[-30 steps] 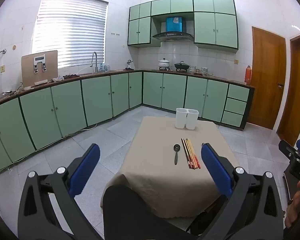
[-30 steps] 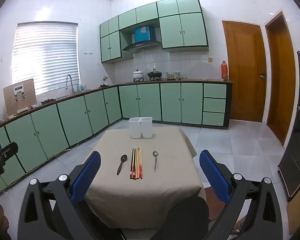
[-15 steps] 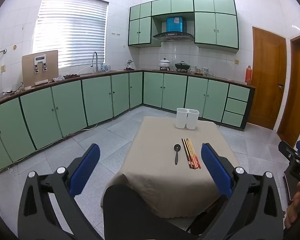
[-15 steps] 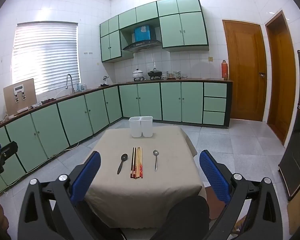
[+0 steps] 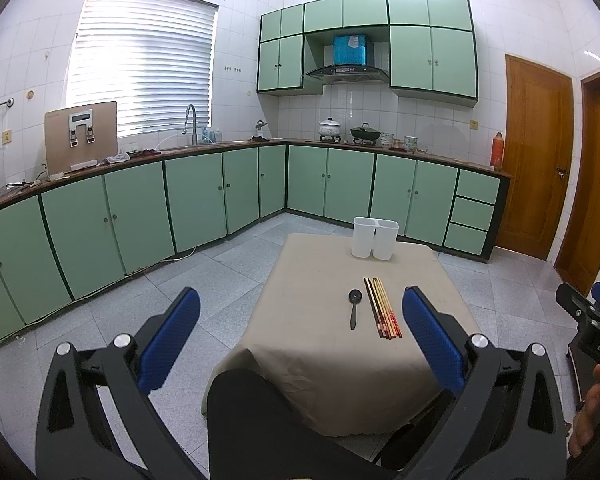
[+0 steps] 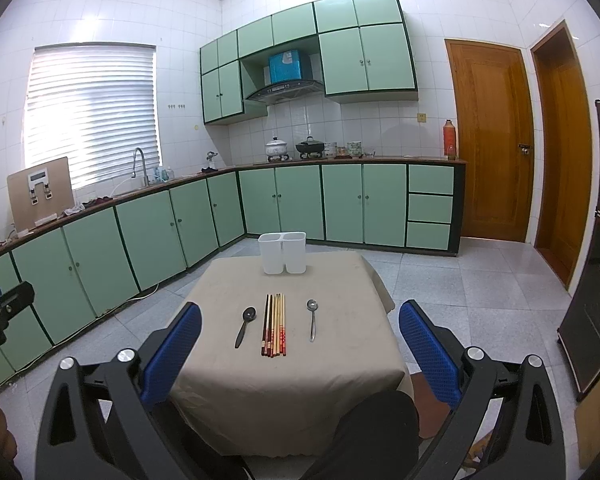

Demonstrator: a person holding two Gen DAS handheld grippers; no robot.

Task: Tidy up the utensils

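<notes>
- Chopsticks point(image 6: 275, 325) lie bundled mid-surface, black spoon point(image 6: 245, 325) just to their left, metal spoon point(image 6: 311, 318) to their right, all lengthwise toward me.
- White two-compartment holder point(image 6: 283, 252) stands upright at the far edge, apart from the utensils.
- All of it sits ahead of and below my grippers; nothing touched.
- Right gripper point(image 6: 299, 354): jaws spread wide, holding nothing.
- Left gripper point(image 5: 300, 340): jaws spread wide too, nothing held; its right finger hides the metal spoon in that view.
- Surface point(image 6: 236, 392): small table under beige cloth.
- Room: kitchen, green cabinets point(image 6: 342, 202), grey tiled floor point(image 6: 480, 296), wooden doors point(image 6: 492, 140) at right.
</notes>
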